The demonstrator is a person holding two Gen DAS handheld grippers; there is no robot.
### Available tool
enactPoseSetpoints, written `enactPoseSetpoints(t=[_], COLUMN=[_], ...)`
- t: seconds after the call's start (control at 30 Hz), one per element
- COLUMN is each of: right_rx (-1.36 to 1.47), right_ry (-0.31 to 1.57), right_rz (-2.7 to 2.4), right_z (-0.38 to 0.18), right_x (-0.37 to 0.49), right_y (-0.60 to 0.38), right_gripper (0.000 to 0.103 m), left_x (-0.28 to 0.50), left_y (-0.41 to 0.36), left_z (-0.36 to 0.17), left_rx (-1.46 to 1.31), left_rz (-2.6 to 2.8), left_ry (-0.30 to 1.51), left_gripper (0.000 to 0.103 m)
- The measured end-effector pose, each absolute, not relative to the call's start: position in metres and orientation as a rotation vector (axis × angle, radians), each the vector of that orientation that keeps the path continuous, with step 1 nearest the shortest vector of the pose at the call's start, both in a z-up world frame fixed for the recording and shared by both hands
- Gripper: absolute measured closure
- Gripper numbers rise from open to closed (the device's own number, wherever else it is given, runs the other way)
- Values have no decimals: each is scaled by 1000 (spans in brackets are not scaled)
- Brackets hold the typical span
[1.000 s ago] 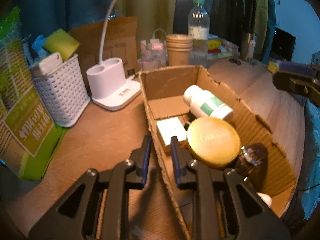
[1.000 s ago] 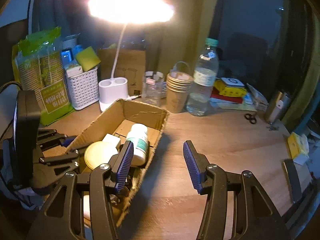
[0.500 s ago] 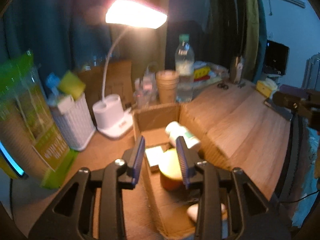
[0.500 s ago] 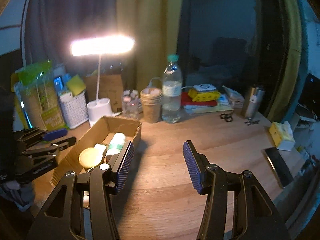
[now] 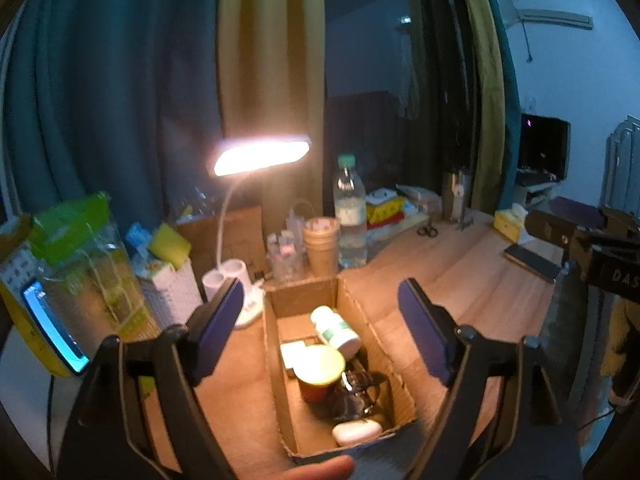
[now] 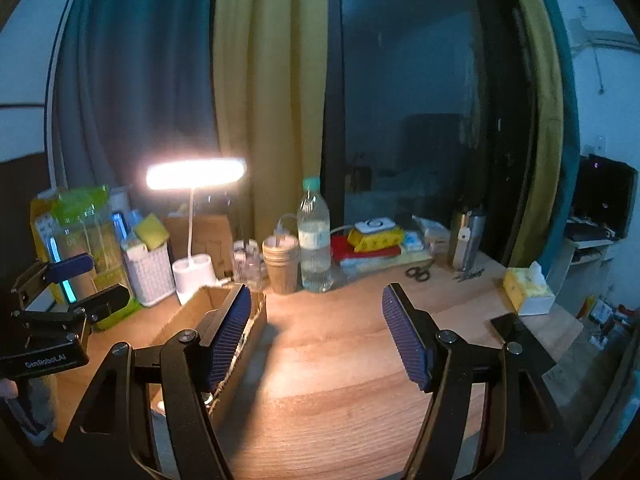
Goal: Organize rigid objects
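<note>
An open cardboard box (image 5: pixel 372 328) lies on the wooden desk and holds a white pill bottle (image 5: pixel 334 328), a small white box (image 5: pixel 294 354), a jar with a yellow lid (image 5: pixel 322 366), a dark object (image 5: pixel 354 396) and a white oval case (image 5: pixel 356 432). My left gripper (image 5: pixel 322 328) is open and empty, raised above and in front of the box. My right gripper (image 6: pixel 316 330) is open and empty above the bare desk, right of the box (image 6: pixel 192 316). The left gripper also shows in the right wrist view (image 6: pixel 76 288).
A lit desk lamp (image 5: pixel 260 156), a white basket (image 5: pixel 170 292), a green paper-cup pack (image 5: pixel 76 256), stacked paper cups (image 5: pixel 322 244) and a water bottle (image 5: pixel 350 216) stand behind the box. Scissors (image 6: pixel 418 272), a tissue pack (image 6: pixel 528 288) and a phone (image 6: pixel 510 326) lie to the right.
Both grippers have pulled back and up from the box. The left gripper, nearly shut at the box's wall a second ago, has opened wide.
</note>
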State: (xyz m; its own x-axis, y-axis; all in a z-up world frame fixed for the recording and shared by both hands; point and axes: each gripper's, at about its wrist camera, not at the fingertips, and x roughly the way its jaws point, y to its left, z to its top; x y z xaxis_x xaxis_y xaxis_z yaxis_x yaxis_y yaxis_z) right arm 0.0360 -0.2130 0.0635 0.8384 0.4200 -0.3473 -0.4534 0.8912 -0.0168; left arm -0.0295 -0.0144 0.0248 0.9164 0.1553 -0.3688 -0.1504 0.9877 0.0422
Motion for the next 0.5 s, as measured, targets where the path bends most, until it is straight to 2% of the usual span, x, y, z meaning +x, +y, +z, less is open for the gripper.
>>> enactPoseSetpoints(t=[0.13, 0.5], right_rx=[-93, -92], right_ry=[310, 254], right_rz=[453, 448], right_z=[73, 87], right_x=[24, 3], right_y=[-218, -220], right_gripper=[31, 31], left_x=[-44, -65], left_y=[-14, -8], left_z=[41, 60], left_rx=[-15, -40], left_rz=[157, 164], left_ry=[326, 271], left_gripper=[8, 7])
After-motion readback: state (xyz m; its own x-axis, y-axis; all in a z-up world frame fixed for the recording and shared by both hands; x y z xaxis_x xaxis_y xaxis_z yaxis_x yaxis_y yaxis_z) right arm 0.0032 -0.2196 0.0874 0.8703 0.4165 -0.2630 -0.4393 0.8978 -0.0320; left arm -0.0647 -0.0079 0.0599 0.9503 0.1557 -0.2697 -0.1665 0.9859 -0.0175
